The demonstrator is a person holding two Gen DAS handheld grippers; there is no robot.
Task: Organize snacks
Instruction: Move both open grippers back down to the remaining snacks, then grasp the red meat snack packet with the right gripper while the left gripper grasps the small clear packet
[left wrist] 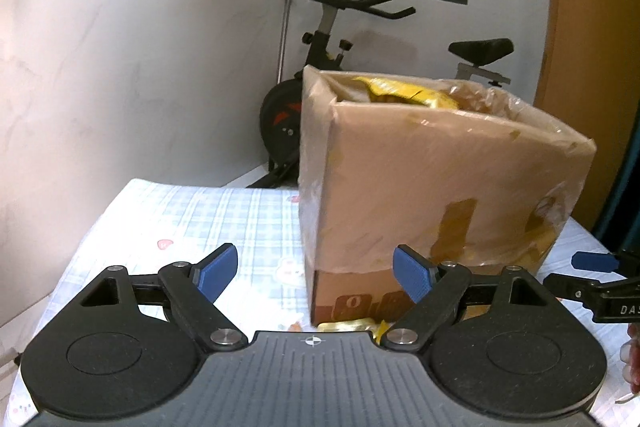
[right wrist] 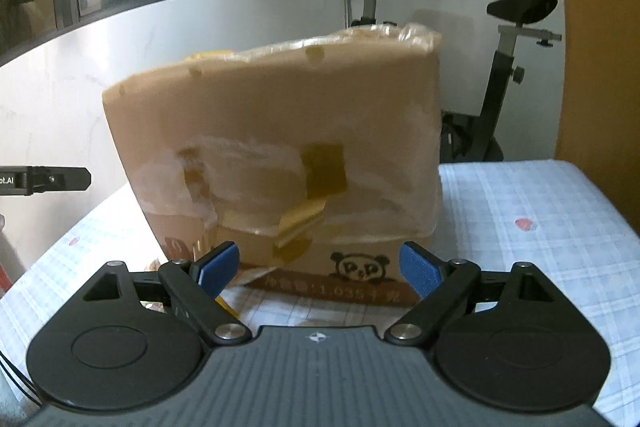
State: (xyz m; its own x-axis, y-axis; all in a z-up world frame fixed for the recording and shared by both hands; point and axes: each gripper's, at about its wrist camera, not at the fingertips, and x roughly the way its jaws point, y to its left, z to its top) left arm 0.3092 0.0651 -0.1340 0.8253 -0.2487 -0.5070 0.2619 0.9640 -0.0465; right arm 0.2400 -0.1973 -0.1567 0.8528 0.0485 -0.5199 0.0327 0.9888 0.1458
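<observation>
A taped cardboard box (left wrist: 432,183) lined with clear plastic stands on the checked tablecloth (left wrist: 224,219). Yellow snack packets (left wrist: 404,93) show inside its open top. More yellow packets (left wrist: 352,326) lie at the foot of the box. My left gripper (left wrist: 316,273) is open, just in front of the box's near corner, nothing between its blue pads. In the right wrist view the box (right wrist: 288,147) fills the middle. My right gripper (right wrist: 320,269) is open close to its front face, empty. The right gripper's tip (left wrist: 592,261) shows at the left view's right edge.
An exercise bike (left wrist: 320,67) stands behind the table against a pale wall. An orange panel (left wrist: 592,27) rises on the right. The cloth (right wrist: 532,227) extends to the right of the box. The left gripper's dark tip (right wrist: 60,179) pokes in at the left edge.
</observation>
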